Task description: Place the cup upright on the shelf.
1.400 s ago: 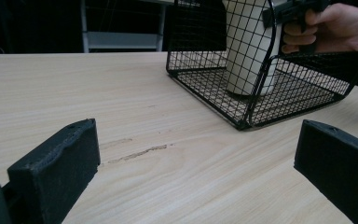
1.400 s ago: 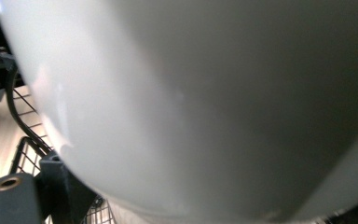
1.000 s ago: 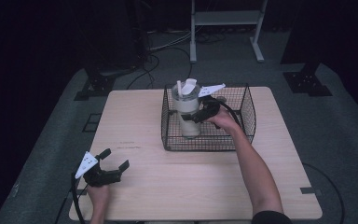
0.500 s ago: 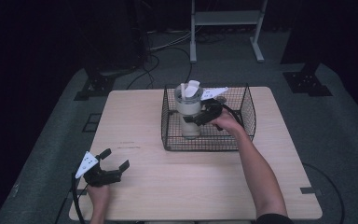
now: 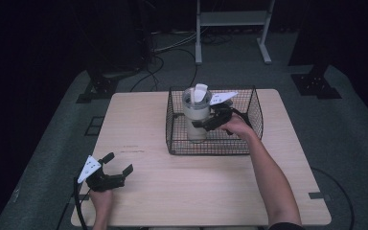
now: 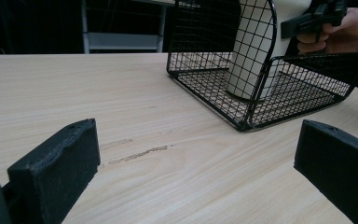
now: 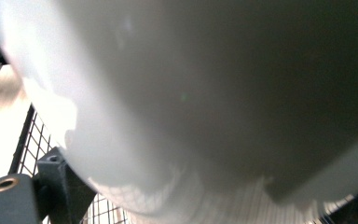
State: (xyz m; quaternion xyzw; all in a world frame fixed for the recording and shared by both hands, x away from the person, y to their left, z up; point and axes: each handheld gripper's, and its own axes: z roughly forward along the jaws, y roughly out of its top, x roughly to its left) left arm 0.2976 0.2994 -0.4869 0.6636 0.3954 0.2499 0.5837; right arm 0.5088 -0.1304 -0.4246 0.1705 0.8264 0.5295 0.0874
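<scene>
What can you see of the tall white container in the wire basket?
The white container is a tall, smooth, plastic-looking cylinder with an open top holding a white scoop-like piece. It stands upright on the floor of the black wire basket, toward its left side. The right gripper has its fingers around its middle.

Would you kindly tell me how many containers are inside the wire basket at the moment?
1. A single tall white container stands upright in the left part of the black wire basket, with the right claw closed around it. Nothing else shows in there.
</scene>
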